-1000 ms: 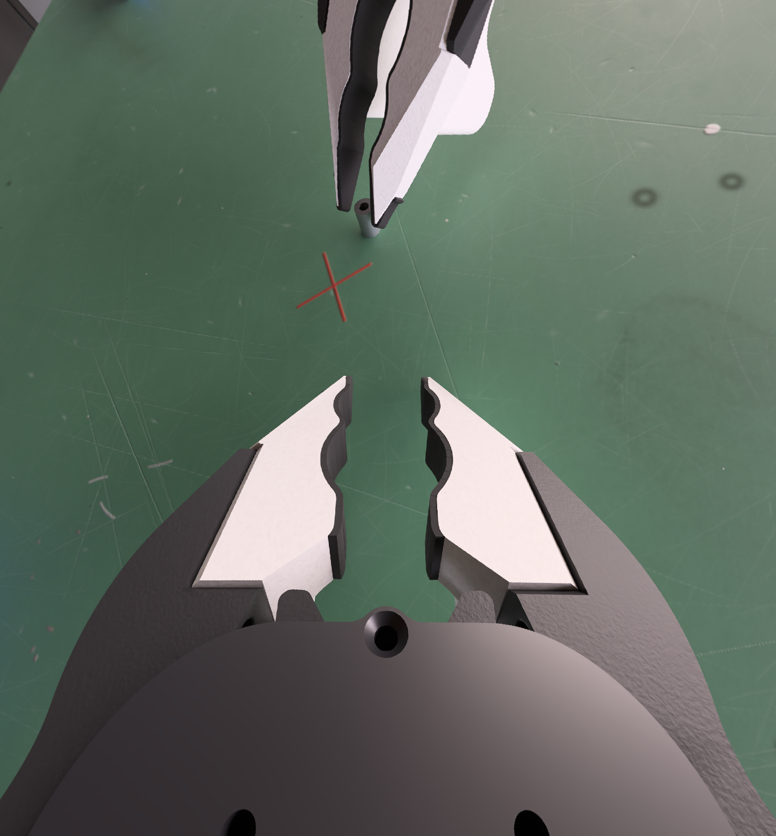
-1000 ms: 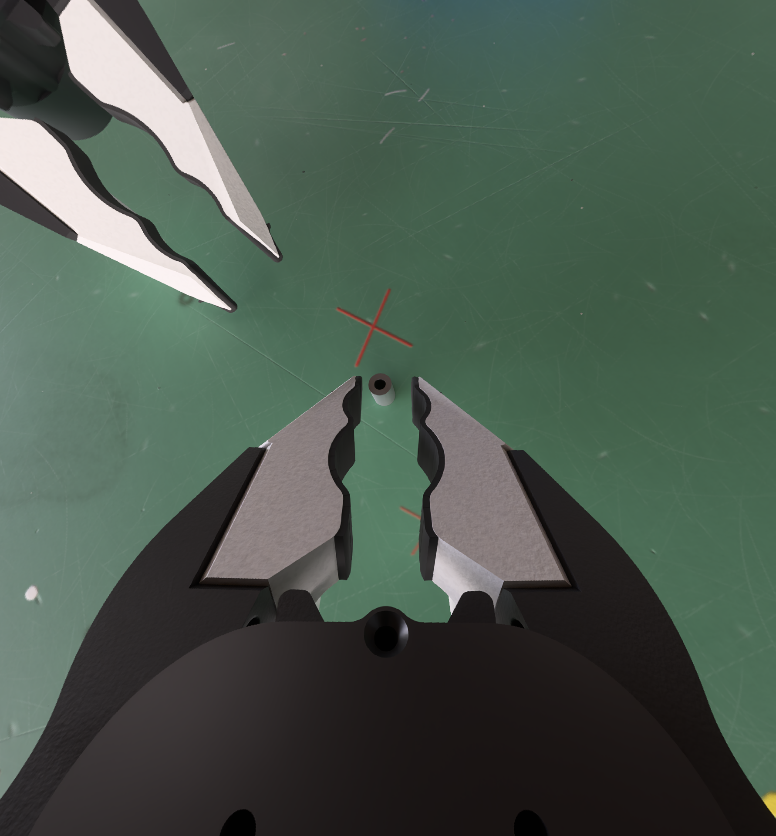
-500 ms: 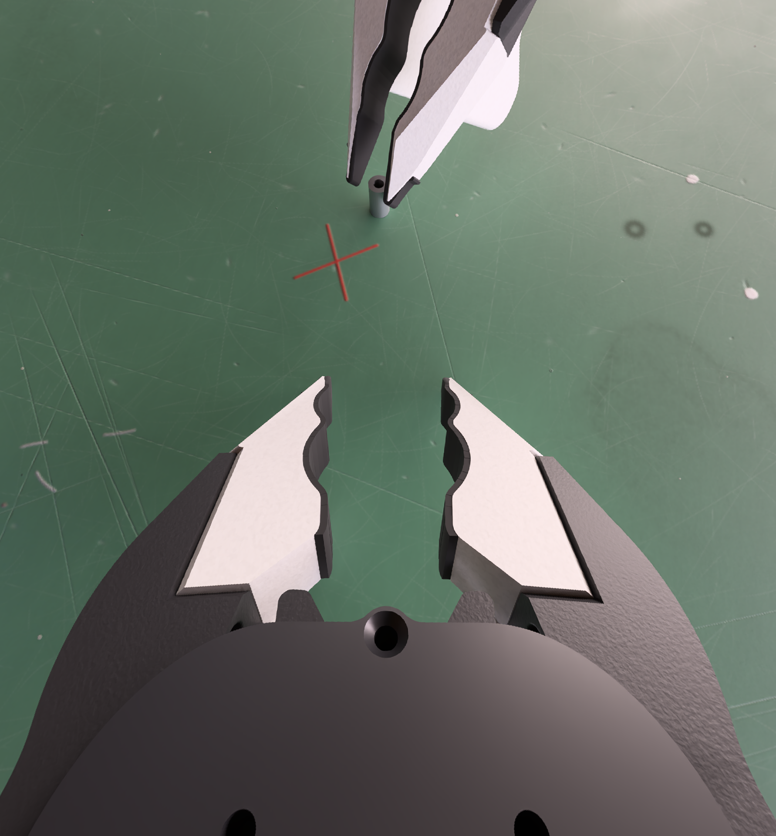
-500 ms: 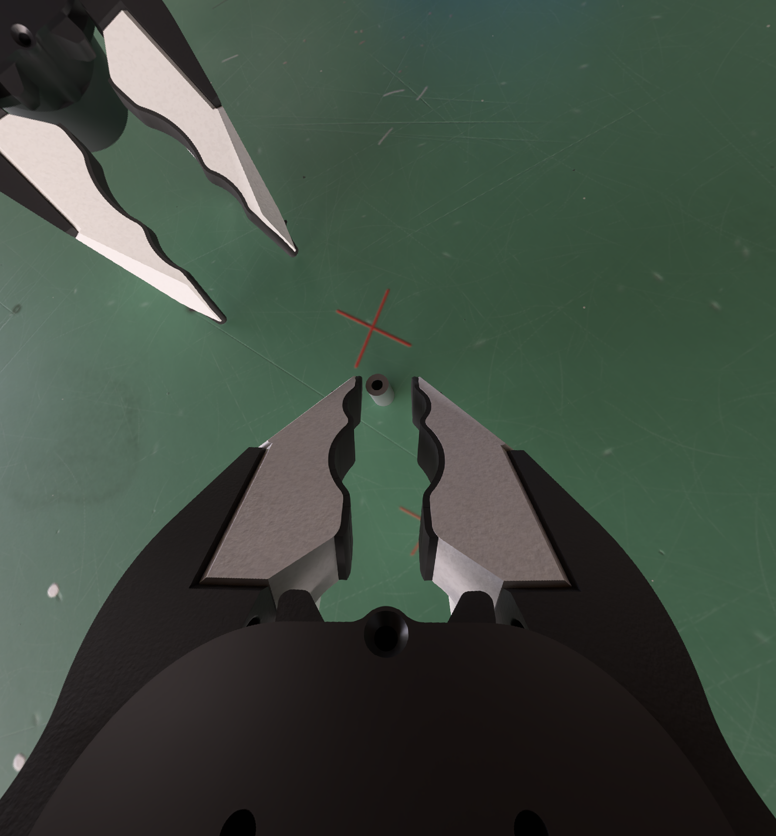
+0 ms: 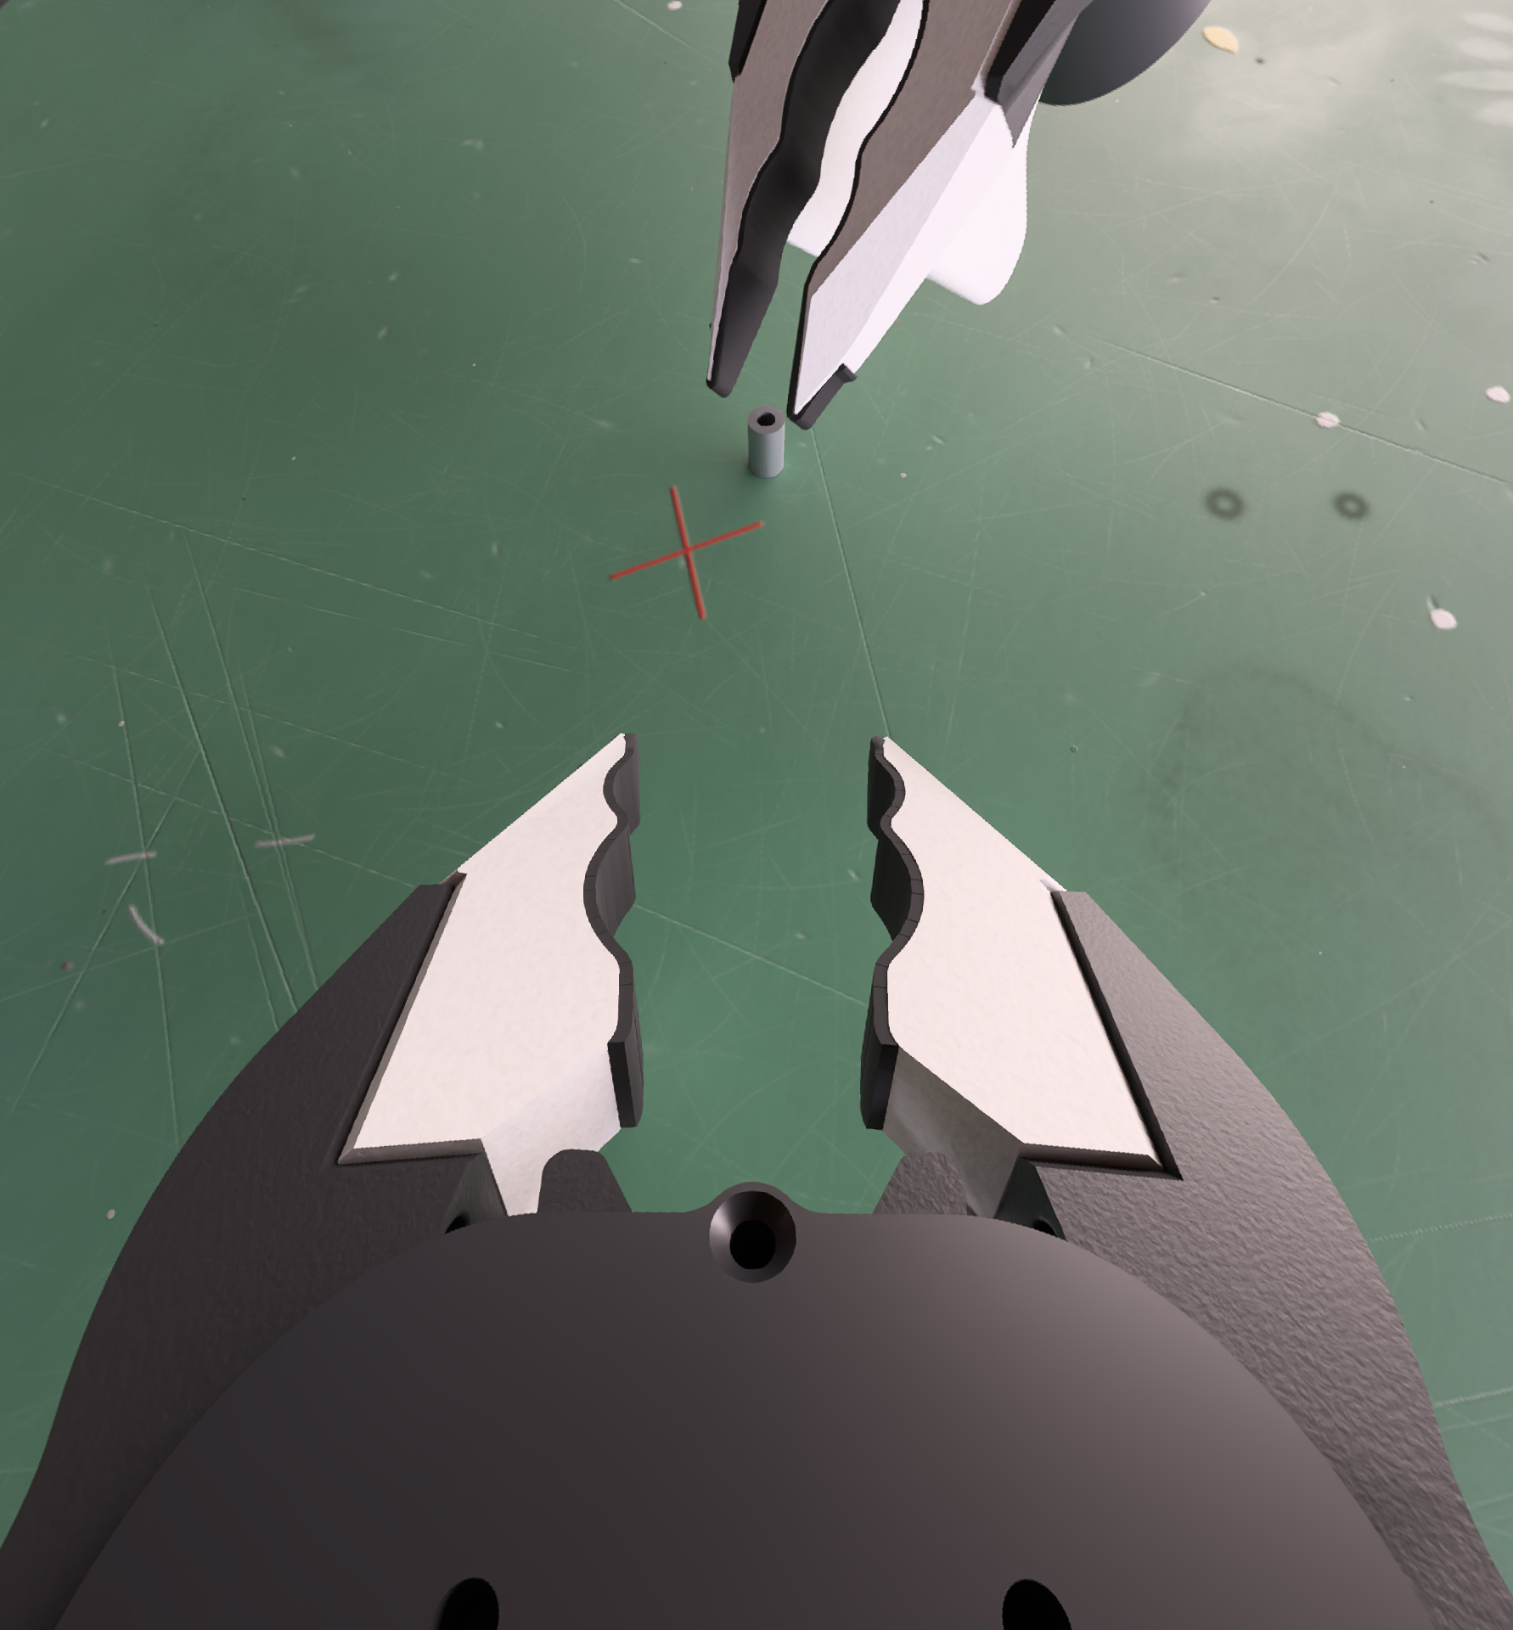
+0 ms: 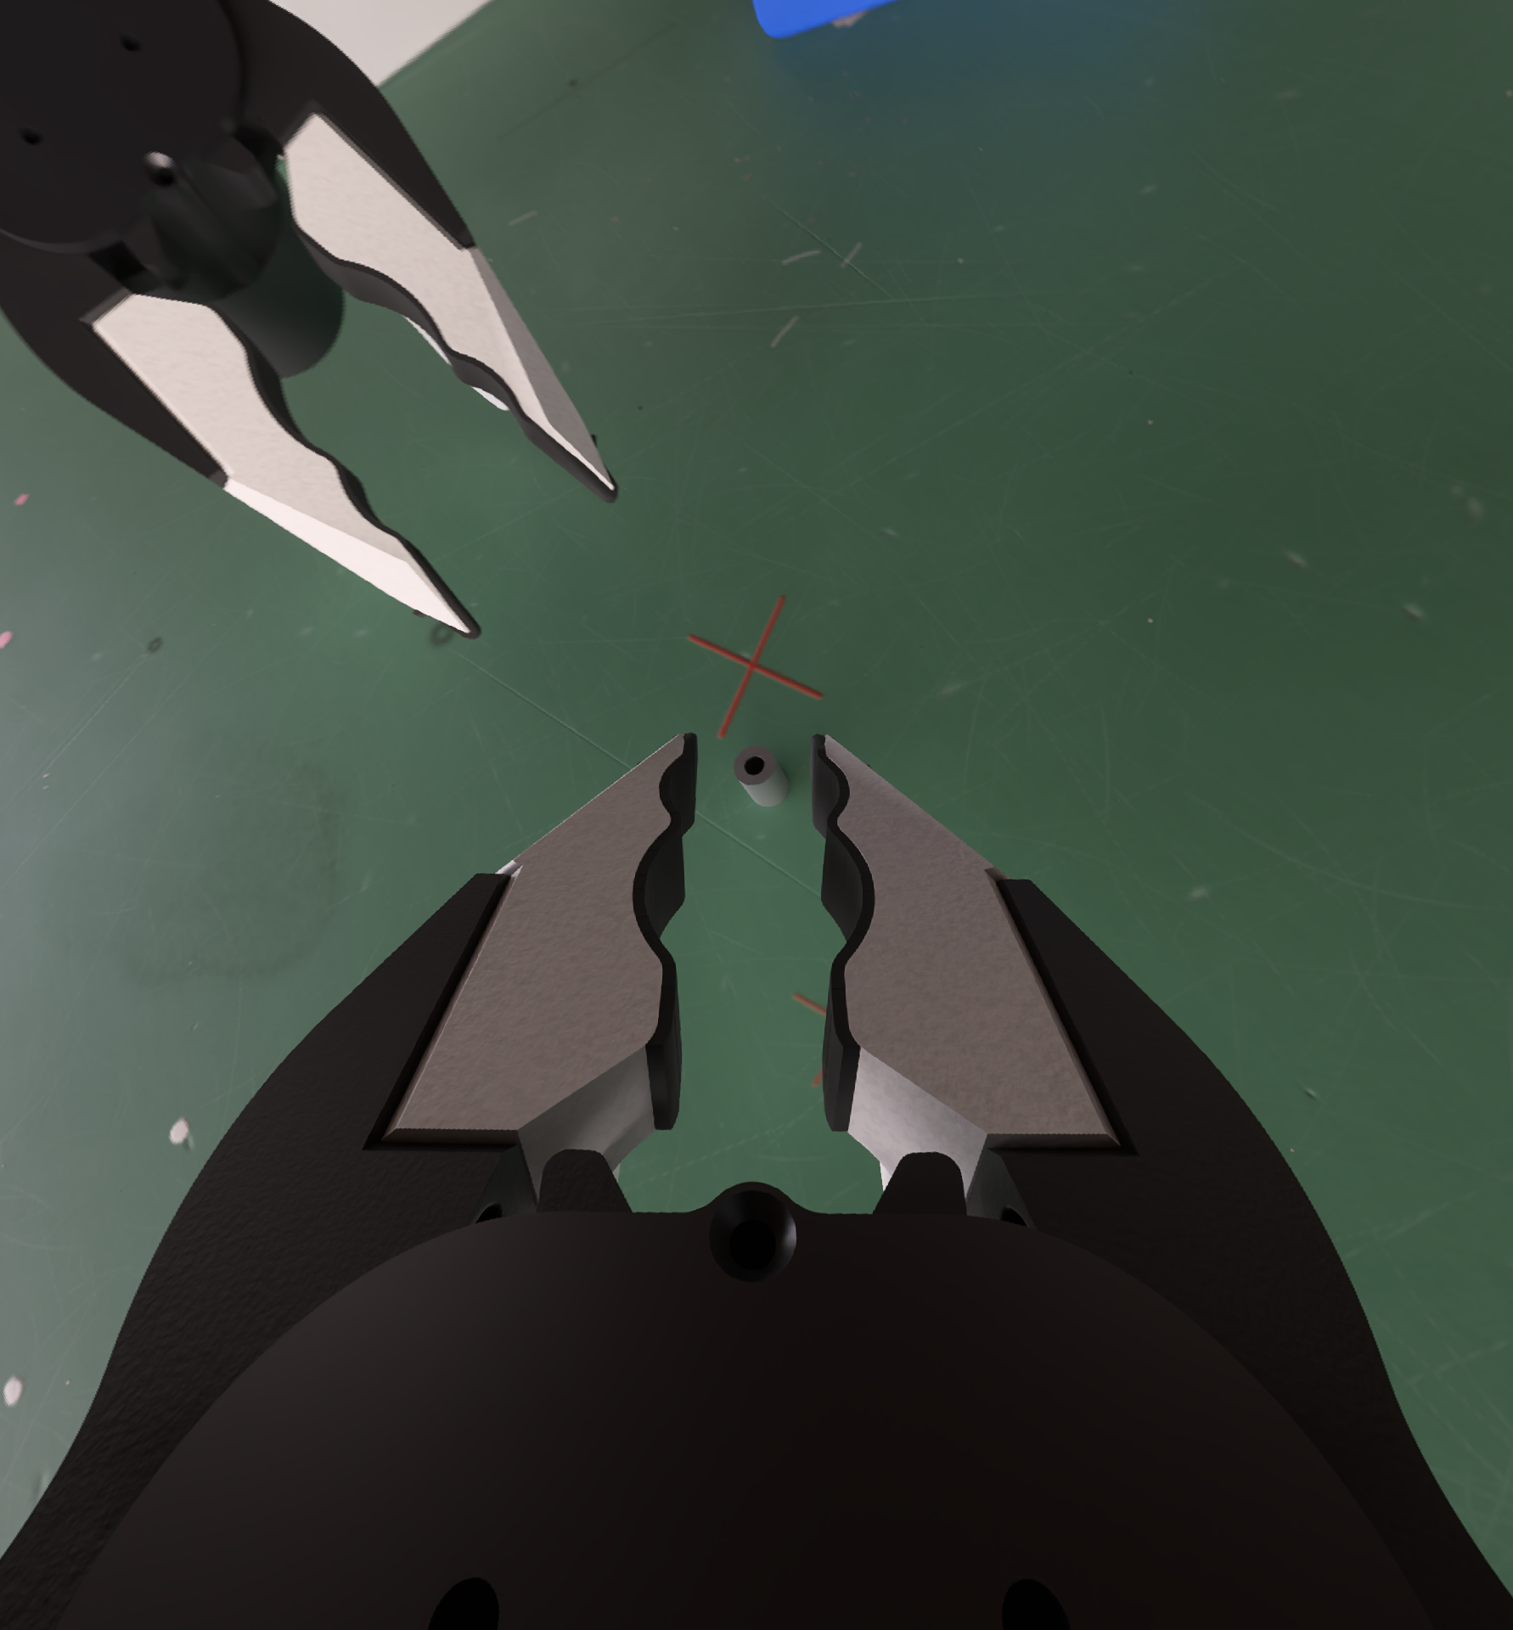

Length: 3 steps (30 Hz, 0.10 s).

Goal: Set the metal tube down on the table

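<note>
Grey metal, short and hollow, the metal tube [image 5: 767, 442] stands upright on the green surface [image 5: 294, 353], with its open end turned up. In the left wrist view you see it just below the tips of the right tongs [image 5: 760, 404], and nothing touches it there: there is a clear gap between the fingertips and the top of the tube. In the right wrist view the tube [image 6: 761, 776] shows between the two tips of the right tongs [image 6: 754, 745], a little past them, and both fingers are apart from it on each side.

So I judge that the main part of your task is done: the tube rests on the surface by itself and does not lean. What is left, as far as I can tell, is only to take the right tongs away without knocking it. Because the tube is small and stands on a narrow end, a light touch from a fingertip could tip it, so a straight lift would be the safer way.

Your right tongs are parted moderately, wider than the tube, and they hold nothing. Your left tongs [image 5: 751, 750] are spread wider and are also empty; they hang well apart from the tube, which lies ahead of them.

Between the left tongs and the tube, a thin red cross [image 5: 688, 550] is drawn on the surface, near the tube but not under it. From the right tongs this cross [image 6: 755, 664] lies just beyond the tube. Pale specks and fine scratches mark the surface around.
</note>
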Motion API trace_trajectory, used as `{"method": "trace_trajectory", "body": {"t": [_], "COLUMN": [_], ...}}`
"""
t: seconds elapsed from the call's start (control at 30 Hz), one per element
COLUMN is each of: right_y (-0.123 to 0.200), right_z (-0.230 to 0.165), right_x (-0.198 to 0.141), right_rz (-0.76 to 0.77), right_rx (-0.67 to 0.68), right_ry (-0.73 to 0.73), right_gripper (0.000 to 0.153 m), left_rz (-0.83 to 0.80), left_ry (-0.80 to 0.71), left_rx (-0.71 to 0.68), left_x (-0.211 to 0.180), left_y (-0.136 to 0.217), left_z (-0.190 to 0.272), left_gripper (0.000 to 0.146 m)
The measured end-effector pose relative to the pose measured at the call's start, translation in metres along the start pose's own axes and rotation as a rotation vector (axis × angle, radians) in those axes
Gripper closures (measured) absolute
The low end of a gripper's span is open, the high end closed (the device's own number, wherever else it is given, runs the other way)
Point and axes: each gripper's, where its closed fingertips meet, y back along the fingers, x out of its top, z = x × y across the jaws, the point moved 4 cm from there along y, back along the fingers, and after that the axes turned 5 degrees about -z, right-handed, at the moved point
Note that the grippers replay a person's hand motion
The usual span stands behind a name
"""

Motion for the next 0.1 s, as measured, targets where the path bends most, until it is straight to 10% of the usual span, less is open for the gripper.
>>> {"method": "trace_trajectory", "body": {"t": [0.1], "right_y": [0.0], "right_z": [-0.0028], "right_x": [-0.0006], "right_rz": [-0.004], "right_rx": [0.007], "right_ry": [0.032], "right_gripper": [0.121], "left_rz": [-0.007], "left_ry": [0.001], "left_rx": [-0.005], "left_x": [-0.0004], "left_y": [-0.0008], "left_z": [-0.0001], "left_gripper": [0.095]}}
